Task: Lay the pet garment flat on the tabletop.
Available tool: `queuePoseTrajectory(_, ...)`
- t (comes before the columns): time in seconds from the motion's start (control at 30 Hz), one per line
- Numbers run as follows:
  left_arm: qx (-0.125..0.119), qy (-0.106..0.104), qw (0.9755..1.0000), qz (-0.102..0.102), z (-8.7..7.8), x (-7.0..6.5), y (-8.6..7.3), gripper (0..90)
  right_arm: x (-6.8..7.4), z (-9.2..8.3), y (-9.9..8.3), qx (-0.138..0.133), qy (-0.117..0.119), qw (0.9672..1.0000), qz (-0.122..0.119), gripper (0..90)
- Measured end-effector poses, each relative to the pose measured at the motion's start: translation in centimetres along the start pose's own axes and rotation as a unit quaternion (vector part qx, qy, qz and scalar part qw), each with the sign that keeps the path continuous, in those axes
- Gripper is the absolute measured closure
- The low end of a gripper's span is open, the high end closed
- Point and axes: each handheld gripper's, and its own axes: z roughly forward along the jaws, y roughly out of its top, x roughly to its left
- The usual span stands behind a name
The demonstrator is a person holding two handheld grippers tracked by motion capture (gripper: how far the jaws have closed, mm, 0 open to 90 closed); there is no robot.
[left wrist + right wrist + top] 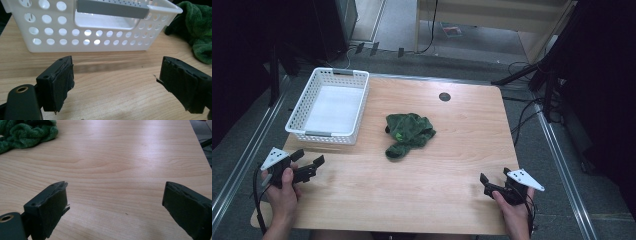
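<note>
Green cloth [408,134] lay crumpled mid-worktop [432,175]; soft, light, we judged, pinchable at any raised fold; both tongs [310,165] [493,181] gaped wide, empty.

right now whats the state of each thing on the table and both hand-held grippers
green cloth: crumpled in a heap mid-table, untouched
white basket: upright at the table's far left, nothing in it
left hand-held gripper: open, holding nothing, near the basket
right hand-held gripper: open, holding nothing, over bare wood
table: wooden top

place: lab | cues: aluminium frame rails [557,145]; floor cables [522,117]; dark curtains [607,75]
</note>
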Motion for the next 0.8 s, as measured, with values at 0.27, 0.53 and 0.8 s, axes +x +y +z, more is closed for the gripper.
queuePoseTrajectory(0.27, 0.001, -0.002, 1.0, -0.001, 0.0, -0.1, 0.0, 13.4, 1.4, 0.0, 0.8, -0.008, 0.008, 0.9999, -0.008, 7.5)
queuePoseTrajectory(0.53, 0.003, -0.005, 1.0, -0.002, 0.1, 0.0, 0.0, 13.4, 4.7, 0.7, 3.4, -0.017, 0.037, 0.9989, -0.023, 8.2)
queuePoseTrajectory(0.8, 0.001, -0.008, 1.0, -0.005, 0.0, 0.1, 0.0, 13.4, 8.5, 2.4, 6.6, -0.018, 0.061, 0.9971, -0.041, 8.3)
